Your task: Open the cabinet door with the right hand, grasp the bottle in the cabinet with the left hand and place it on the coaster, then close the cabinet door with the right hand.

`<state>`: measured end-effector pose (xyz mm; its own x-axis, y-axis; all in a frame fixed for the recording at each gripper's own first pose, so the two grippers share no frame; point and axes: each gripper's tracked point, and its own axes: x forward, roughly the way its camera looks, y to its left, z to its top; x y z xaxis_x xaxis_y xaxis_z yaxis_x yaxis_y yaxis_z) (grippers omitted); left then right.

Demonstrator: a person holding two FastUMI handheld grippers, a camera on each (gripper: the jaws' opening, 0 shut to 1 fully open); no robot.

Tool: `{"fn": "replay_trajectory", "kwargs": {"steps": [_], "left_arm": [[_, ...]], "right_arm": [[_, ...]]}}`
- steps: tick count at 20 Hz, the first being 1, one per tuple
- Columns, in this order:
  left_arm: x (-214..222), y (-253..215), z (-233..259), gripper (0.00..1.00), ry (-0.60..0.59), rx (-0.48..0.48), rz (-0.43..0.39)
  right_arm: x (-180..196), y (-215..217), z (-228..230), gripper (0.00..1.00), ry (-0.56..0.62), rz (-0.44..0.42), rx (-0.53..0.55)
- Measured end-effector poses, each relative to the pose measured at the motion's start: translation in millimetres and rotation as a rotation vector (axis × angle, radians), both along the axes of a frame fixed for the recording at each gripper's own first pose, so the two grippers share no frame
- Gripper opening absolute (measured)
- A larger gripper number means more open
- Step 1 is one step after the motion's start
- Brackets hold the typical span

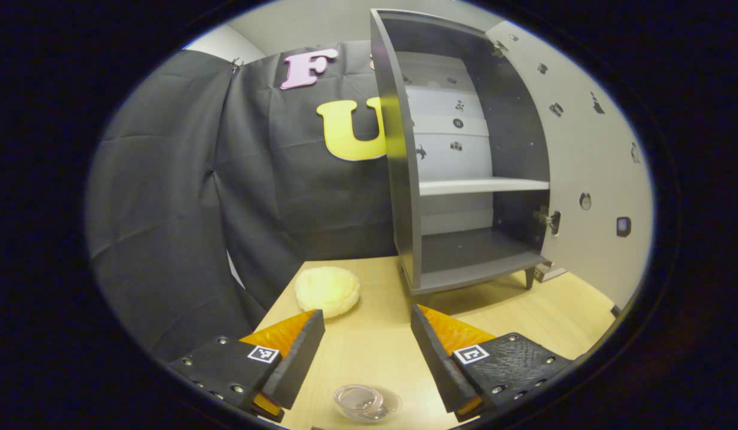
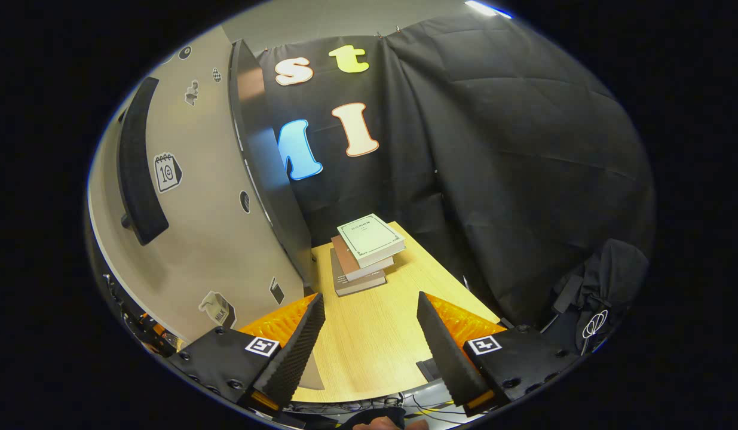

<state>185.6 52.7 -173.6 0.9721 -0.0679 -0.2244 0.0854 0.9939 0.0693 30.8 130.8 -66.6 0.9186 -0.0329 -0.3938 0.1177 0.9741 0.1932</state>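
Observation:
The grey cabinet (image 1: pixel 404 179) stands open on the wooden table, both shelves bare, its pale door (image 1: pixel 590 155) swung out to the right. My left gripper (image 1: pixel 367 315) is open over the table in front of it. Low between its fingers sits a clear round container (image 1: pixel 367 403), seen from above; I cannot tell whether it is the bottle. A fluffy yellow round pad (image 1: pixel 327 291) lies just past the left finger. In the right gripper view, my right gripper (image 2: pixel 370 298) is open beside the door's outer face (image 2: pixel 213 239), below its dark handle (image 2: pixel 138 173), touching nothing.
A stack of three books (image 2: pixel 366 251) lies on the table (image 2: pixel 369 340) beyond the right gripper. Black cloth walls close in behind and beside the table. A dark bag (image 2: pixel 602 280) hangs at the right. Cables run along the table's near edge.

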Motion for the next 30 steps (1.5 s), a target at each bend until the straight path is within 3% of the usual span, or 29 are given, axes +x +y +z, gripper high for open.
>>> {"fn": "replay_trajectory", "kwargs": {"steps": [7, 15, 20, 26, 28, 29, 30], "left_arm": [[-39.5, 3.9, 105.6, 0.87, -0.089, -0.049, 0.016], [-128.1, -14.4, 208.8, 0.87, -0.185, -0.082, 0.041], [-176.1, -49.5, 212.8, 0.87, -0.152, -0.074, 0.086], [-222.7, -83.6, 200.5, 0.87, -0.122, -0.069, 0.125], [-237.6, -88.3, 195.4, 0.87, -0.103, -0.073, 0.142], [-243.9, -89.5, 194.2, 0.87, -0.097, -0.079, 0.147], [-248.2, -90.0, 195.0, 0.87, -0.095, -0.081, 0.149]], "right_arm": [[6.3, -6.2, 36.3, 0.99, -0.056, -0.01, 0.014], [18.1, 14.0, 130.4, 0.98, -0.222, 0.118, -0.012], [17.8, 33.4, 169.8, 0.98, -0.278, 0.239, -0.013], [16.8, 58.5, 183.7, 0.98, -0.308, 0.402, -0.045], [18.0, 60.9, 187.3, 0.92, -0.322, 0.416, -0.084], [16.2, 60.3, 187.8, 0.97, -0.326, 0.418, -0.101], [15.6, 60.9, 189.8, 0.92, -0.334, 0.417, -0.11]]}}
